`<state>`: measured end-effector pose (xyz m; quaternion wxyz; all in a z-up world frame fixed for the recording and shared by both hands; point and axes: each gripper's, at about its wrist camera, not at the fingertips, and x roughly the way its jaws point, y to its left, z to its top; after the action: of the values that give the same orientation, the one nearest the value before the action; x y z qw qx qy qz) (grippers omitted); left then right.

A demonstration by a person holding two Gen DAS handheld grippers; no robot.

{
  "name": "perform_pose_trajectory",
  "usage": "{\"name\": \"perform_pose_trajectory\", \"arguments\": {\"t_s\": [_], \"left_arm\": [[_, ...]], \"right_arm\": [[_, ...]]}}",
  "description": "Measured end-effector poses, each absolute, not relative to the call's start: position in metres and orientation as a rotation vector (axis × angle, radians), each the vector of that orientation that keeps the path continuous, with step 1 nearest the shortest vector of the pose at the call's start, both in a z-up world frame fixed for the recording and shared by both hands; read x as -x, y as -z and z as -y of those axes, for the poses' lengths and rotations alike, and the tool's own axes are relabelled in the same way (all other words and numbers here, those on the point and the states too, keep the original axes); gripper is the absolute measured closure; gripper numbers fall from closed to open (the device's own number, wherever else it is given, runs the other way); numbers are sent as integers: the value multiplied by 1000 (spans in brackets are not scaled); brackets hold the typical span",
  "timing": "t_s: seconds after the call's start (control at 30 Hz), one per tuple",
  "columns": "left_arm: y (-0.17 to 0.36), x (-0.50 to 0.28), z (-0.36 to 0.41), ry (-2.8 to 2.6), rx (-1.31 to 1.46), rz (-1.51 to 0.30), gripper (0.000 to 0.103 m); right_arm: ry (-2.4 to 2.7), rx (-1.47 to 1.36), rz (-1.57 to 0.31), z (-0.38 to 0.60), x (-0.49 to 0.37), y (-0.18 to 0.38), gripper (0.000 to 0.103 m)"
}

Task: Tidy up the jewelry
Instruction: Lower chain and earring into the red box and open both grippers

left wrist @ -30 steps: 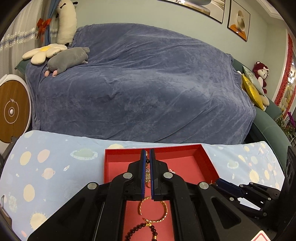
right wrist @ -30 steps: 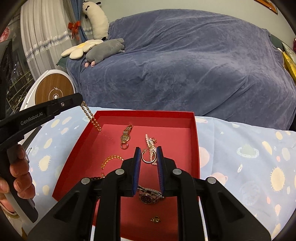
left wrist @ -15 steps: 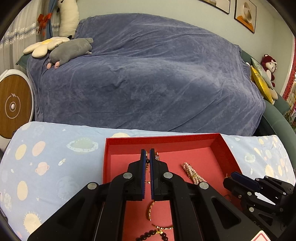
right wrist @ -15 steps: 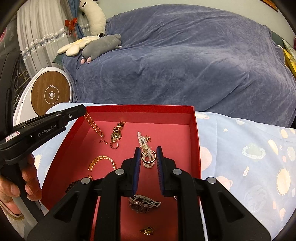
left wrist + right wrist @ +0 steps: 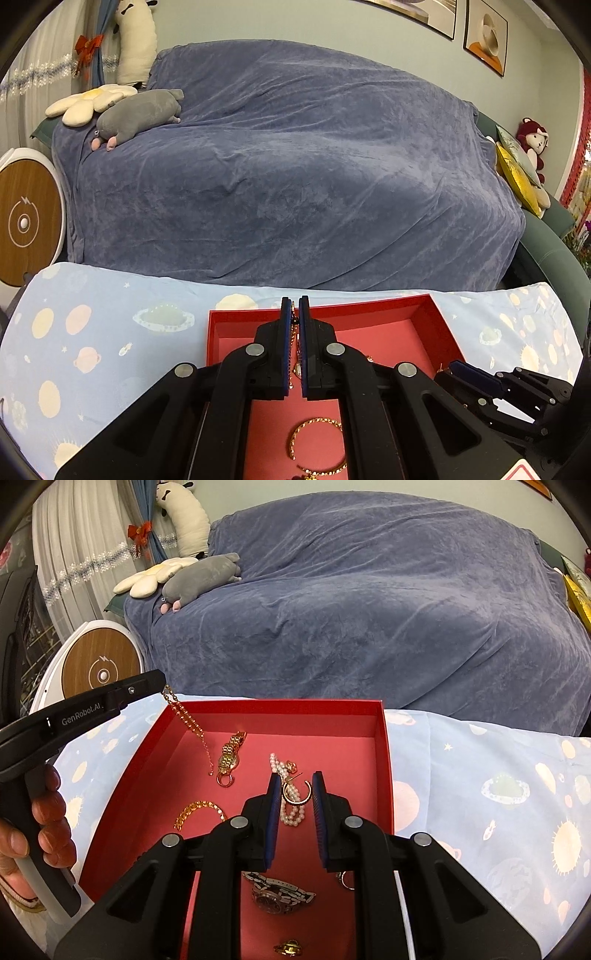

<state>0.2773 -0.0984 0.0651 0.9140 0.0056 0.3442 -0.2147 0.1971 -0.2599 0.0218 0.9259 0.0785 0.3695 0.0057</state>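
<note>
A red tray (image 5: 382, 746) (image 5: 436, 314) lies on the planet-print cloth. My left gripper (image 5: 294, 306) (image 5: 162, 686) is shut on a gold chain (image 5: 188, 718) that hangs over the tray's far left corner, its lower end near the tray floor. My right gripper (image 5: 295, 786) is open and empty above a pearl bracelet (image 5: 290, 814) and a gold hoop earring (image 5: 297, 797). In the tray also lie a gold watch-style bracelet (image 5: 231, 755), a gold bangle chain (image 5: 199, 810) (image 5: 317, 446), a steel watch (image 5: 280, 891) and small rings (image 5: 288, 949).
A sofa under a blue-grey throw (image 5: 369, 609) stands behind the table, with plush toys (image 5: 199, 578) on it. A round white and wood device (image 5: 99, 672) stands at the left. The cloth (image 5: 498, 794) extends to the right of the tray.
My left gripper has lifted the gold chain higher, toward the tray's far left corner. My right gripper has opened a little wider and stays over the pearls and hoop.
</note>
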Motion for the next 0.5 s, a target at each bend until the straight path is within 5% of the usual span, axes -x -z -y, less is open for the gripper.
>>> {"name": "perform_pose_trajectory", "arguments": {"t_s": [0.5], "left_arm": [[-45, -284, 102, 434, -16, -760, 101]], "right_arm": [[-6, -171, -806, 263, -206, -1, 86]]}}
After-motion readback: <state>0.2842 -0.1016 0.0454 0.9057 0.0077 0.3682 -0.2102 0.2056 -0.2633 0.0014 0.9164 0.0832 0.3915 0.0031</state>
